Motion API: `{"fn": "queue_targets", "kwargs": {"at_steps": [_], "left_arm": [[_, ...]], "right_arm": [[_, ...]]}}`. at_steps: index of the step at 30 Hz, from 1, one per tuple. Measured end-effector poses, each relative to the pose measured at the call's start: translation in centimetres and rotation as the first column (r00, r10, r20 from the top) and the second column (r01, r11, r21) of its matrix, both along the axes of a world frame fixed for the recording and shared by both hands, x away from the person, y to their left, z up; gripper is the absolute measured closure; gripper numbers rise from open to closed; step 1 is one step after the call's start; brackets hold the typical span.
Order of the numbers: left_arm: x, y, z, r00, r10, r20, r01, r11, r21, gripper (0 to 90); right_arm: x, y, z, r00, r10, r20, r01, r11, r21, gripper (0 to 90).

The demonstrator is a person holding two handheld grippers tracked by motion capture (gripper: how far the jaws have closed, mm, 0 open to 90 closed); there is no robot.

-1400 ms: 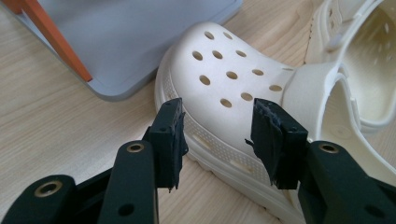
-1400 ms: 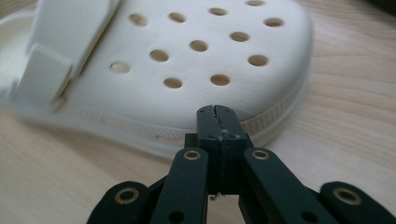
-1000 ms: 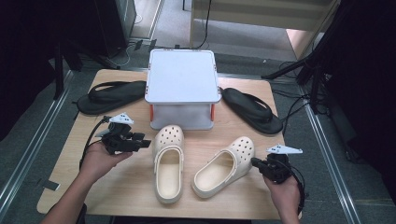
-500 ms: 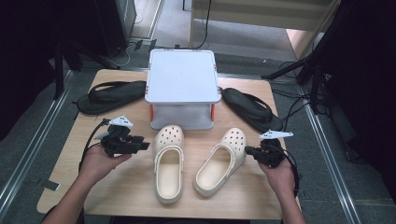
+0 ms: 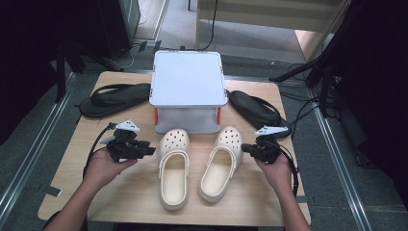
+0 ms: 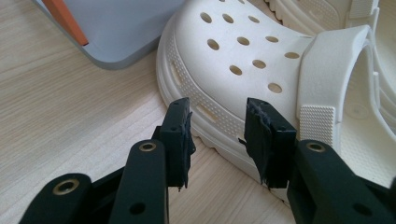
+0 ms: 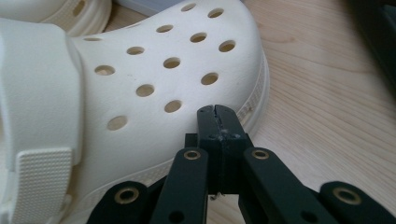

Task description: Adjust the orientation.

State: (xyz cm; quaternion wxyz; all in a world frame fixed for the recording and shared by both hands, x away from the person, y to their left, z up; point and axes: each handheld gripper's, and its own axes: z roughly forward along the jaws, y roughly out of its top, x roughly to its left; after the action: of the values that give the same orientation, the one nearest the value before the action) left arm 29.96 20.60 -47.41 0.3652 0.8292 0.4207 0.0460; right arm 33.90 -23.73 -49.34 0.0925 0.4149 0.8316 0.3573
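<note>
My left gripper (image 6: 217, 135), jaws just narrowing yet gripping nothing, flanks the left cream perforated foam clog (image 5: 173, 166) while my clamped-shut right gripper (image 7: 218, 116) nudges the right cream clog (image 5: 222, 161) straight.

Cream clogs (image 5: 174, 168), black flip-flops (image 5: 115, 98), grey box (image 5: 187, 79).

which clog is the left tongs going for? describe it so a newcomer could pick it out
Start at the grey lidded box at the table's middle back. Two cream clogs lie just in front of it, toes toward the box; the target is the left clog, beside the left tongs, whose jaws have just been closing, with nothing between them. Unlike the right clog, which slants, it lies straight.
</note>
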Motion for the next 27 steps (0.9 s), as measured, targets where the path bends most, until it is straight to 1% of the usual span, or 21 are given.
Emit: {"fn": "queue_targets", "kwargs": {"at_steps": [2,3,5,7,9,13,16,20,21,22,23,25,27], "left_arm": [[0.1,-0.1,-0.1,1.0000,-0.005,-0.005,0.005,1.0000,0.003,63.3],[0.1,-0.1,-0.2,0.9999,-0.008,-0.007,0.008,0.9999,0.006,66.1],[0.2,-0.2,-0.3,0.9999,-0.005,-0.013,0.005,1.0000,-0.001,66.9],[0.3,-0.2,-0.4,0.9999,-0.010,-0.014,0.010,0.9999,0.009,68.6],[0.4,-0.2,-0.5,0.9998,-0.010,-0.017,0.011,0.9999,0.009,69.4],[0.4,-0.3,-0.7,0.9998,-0.007,-0.020,0.007,0.9999,0.009,69.6],[0.5,-0.3,-0.9,0.9997,-0.005,-0.024,0.005,0.9999,0.009,69.5],[0.5,-0.4,-1.0,0.9997,-0.008,-0.024,0.008,0.9999,0.014,69.5],[0.5,-0.3,-1.0,0.9997,-0.008,-0.023,0.009,0.9998,0.015,69.5],[0.5,-0.3,-1.0,0.9997,-0.006,-0.025,0.006,0.9999,0.013,69.5],[0.5,-0.3,-1.0,0.9997,-0.006,-0.022,0.006,0.9999,0.013,69.5],[0.5,-0.2,-1.0,0.9998,-0.003,-0.020,0.004,1.0000,0.008,69.5],[0.4,-0.2,-1.0,0.9998,-0.001,-0.019,0.001,1.0000,0.007,69.5]], "right_arm": [[0.1,0.2,0.0,1.0000,0.006,0.002,-0.006,1.0000,0.000,90.0],[0.2,0.7,0.0,0.9999,0.011,0.004,-0.011,0.9999,-0.006,90.0],[0.3,0.9,0.1,0.9999,0.012,0.005,-0.012,0.9999,-0.008,90.0],[0.5,1.0,0.1,0.9998,0.021,0.004,-0.021,0.9998,-0.004,90.0],[0.4,1.1,0.1,0.9997,0.025,0.007,-0.025,0.9997,-0.006,90.0],[0.3,1.0,0.0,0.9996,0.028,-0.002,-0.028,0.9996,0.009,90.0],[0.1,1.1,0.1,0.9994,0.036,-0.002,-0.036,0.9994,0.004,90.0],[0.0,1.0,0.1,0.9992,0.039,-0.003,-0.039,0.9991,0.016,90.0],[0.1,0.9,0.1,0.9994,0.033,-0.006,-0.033,0.9993,0.016,90.0],[0.3,0.7,0.0,0.9998,0.001,0.021,-0.001,1.0000,-0.001,90.0],[0.5,0.5,0.0,0.9996,-0.018,0.022,0.018,0.9998,-0.008,90.0],[1.1,0.2,-0.3,0.9986,-0.050,0.015,0.050,0.9987,-0.006,90.0],[1.7,0.2,-0.4,0.9981,-0.061,0.011,0.061,0.9981,0.001,90.0]]}}
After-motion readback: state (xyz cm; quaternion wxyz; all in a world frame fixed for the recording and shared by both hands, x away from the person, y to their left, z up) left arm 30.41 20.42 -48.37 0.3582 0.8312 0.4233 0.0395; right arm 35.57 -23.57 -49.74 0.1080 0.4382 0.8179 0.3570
